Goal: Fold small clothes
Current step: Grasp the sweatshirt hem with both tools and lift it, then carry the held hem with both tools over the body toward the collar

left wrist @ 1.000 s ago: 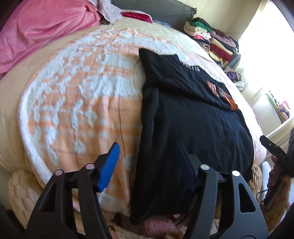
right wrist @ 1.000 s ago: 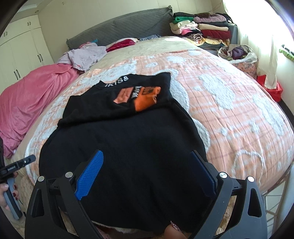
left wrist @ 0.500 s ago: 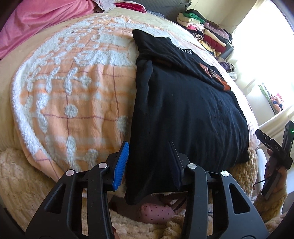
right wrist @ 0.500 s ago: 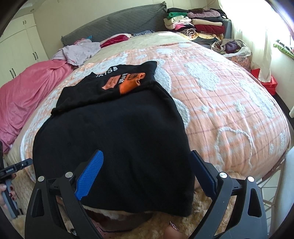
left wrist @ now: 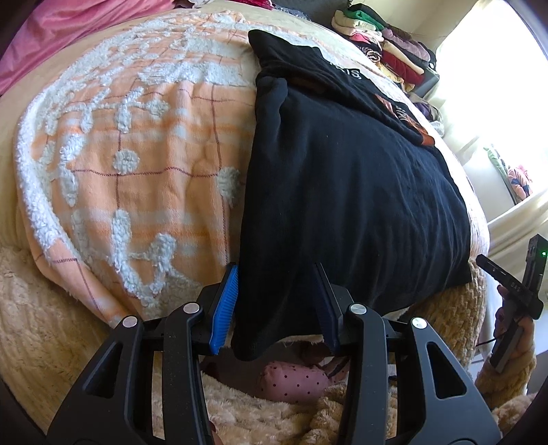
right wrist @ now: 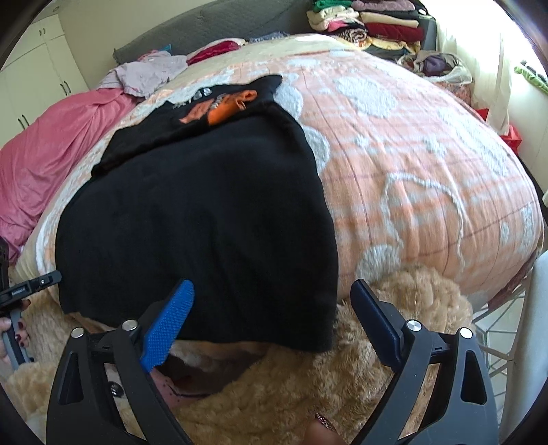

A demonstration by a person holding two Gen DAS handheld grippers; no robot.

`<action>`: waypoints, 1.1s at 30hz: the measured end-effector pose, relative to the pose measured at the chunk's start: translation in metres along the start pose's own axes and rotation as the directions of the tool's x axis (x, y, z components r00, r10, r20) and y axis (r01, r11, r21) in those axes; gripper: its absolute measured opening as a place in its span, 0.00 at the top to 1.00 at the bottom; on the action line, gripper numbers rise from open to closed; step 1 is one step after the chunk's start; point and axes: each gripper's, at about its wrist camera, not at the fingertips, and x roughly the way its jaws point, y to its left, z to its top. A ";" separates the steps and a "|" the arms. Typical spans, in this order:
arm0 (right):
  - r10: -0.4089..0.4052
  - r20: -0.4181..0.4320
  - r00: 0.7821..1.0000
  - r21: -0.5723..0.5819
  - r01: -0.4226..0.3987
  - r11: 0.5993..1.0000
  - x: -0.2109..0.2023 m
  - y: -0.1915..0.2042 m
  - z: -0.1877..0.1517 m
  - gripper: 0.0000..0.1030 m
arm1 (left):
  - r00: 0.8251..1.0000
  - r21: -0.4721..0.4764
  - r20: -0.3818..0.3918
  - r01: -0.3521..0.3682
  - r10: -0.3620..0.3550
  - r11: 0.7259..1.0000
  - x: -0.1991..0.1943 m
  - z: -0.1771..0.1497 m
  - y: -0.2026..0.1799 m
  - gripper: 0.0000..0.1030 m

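Observation:
A black t-shirt (left wrist: 349, 178) with an orange print lies on the bed, its top part folded down and its hem hanging over the bed's near edge. It also shows in the right wrist view (right wrist: 205, 219). My left gripper (left wrist: 277, 301) is open, its jaws on either side of the hem's left corner. My right gripper (right wrist: 270, 315) is open wide at the hem near its right corner, not closed on it. The right gripper shows at the right edge of the left wrist view (left wrist: 513, 294).
The bed has a peach and white blanket (right wrist: 411, 143). A pink cover (right wrist: 51, 150) lies at the left. Loose clothes (right wrist: 147, 72) sit near the headboard. A stack of folded clothes (right wrist: 370, 27) stands at the back right. A beige fluffy throw (right wrist: 308, 386) hangs below the bed edge.
Both grippers have come down and in toward the shirt's hem at the bed's near edge. The left jaws have narrowed around the hem's left corner. The shirt has not moved.

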 end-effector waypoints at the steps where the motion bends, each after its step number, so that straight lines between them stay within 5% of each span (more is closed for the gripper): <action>1: 0.003 -0.004 1.000 0.001 -0.003 1.000 0.001 -0.001 -0.001 0.17 | 1.000 0.001 -0.001 -0.001 0.001 1.000 0.000 -0.001 0.000 0.67; 8: 0.017 -0.082 0.996 0.021 -0.015 1.000 0.028 -0.017 -0.003 0.34 | 1.000 -0.007 -0.014 0.000 0.000 1.000 0.000 -0.005 0.003 0.67; 11: 0.003 -0.083 0.997 -0.016 -0.005 1.000 0.030 -0.017 -0.004 0.49 | 1.000 -0.011 -0.018 0.000 0.000 1.000 0.000 -0.007 0.003 0.67; 13: 0.035 -0.094 0.995 -0.027 -0.038 0.999 0.030 -0.015 -0.004 0.73 | 1.000 -0.015 -0.021 0.002 -0.002 1.000 0.000 -0.008 0.004 0.67; 16: 0.055 -0.086 0.995 -0.074 -0.061 0.995 0.025 -0.007 -0.005 0.92 | 1.000 -0.021 -0.029 0.004 -0.005 1.000 0.001 -0.009 0.004 0.66; 21: 0.173 -0.004 0.985 -0.074 -0.173 0.982 0.000 0.002 0.002 0.93 | 0.999 -0.023 -0.045 0.008 -0.009 1.000 0.004 -0.009 0.004 0.67; 28: 0.236 0.107 0.966 -0.047 -0.232 0.972 -0.030 -0.003 0.021 0.93 | 0.997 -0.041 -0.073 0.020 -0.023 0.999 0.012 -0.010 0.007 0.67; 33: 0.240 0.134 0.962 -0.034 -0.237 0.971 -0.036 -0.007 0.024 0.93 | 0.997 -0.045 -0.080 0.002 -0.005 0.999 0.014 -0.013 0.006 0.89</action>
